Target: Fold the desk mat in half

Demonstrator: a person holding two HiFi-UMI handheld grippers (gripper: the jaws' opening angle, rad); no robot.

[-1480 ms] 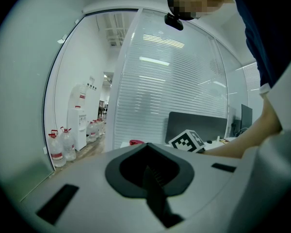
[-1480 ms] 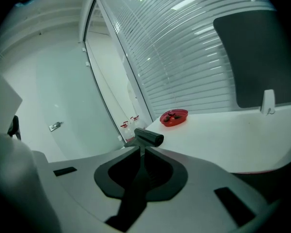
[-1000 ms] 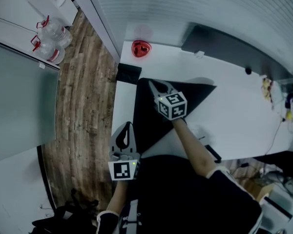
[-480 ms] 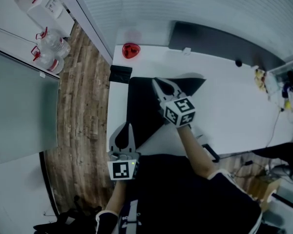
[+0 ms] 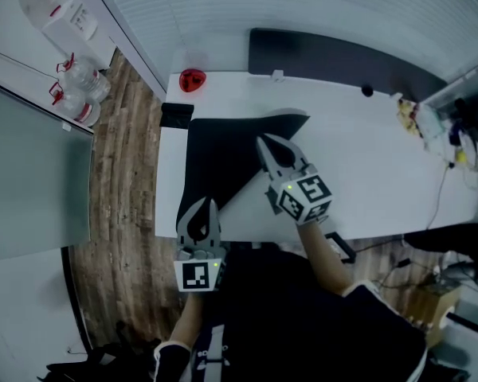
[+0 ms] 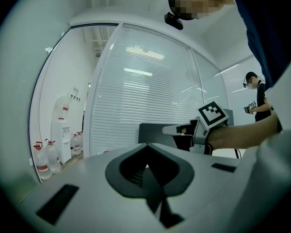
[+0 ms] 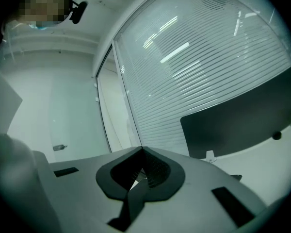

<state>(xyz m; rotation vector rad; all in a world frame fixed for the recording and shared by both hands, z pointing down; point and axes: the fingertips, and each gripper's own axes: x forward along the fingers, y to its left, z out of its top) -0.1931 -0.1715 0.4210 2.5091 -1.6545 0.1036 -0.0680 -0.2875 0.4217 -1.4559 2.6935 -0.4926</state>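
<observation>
Background person (image 6: 256,98), left gripper view only, behind right gripper (image 6: 165,128)

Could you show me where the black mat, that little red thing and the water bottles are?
desk mat (image 5: 219,153), head view, on its flat black middle.
red object (image 5: 192,79), head view, on its centre.
water bottles (image 5: 83,78), head view, on the clear body of one bottle.
</observation>
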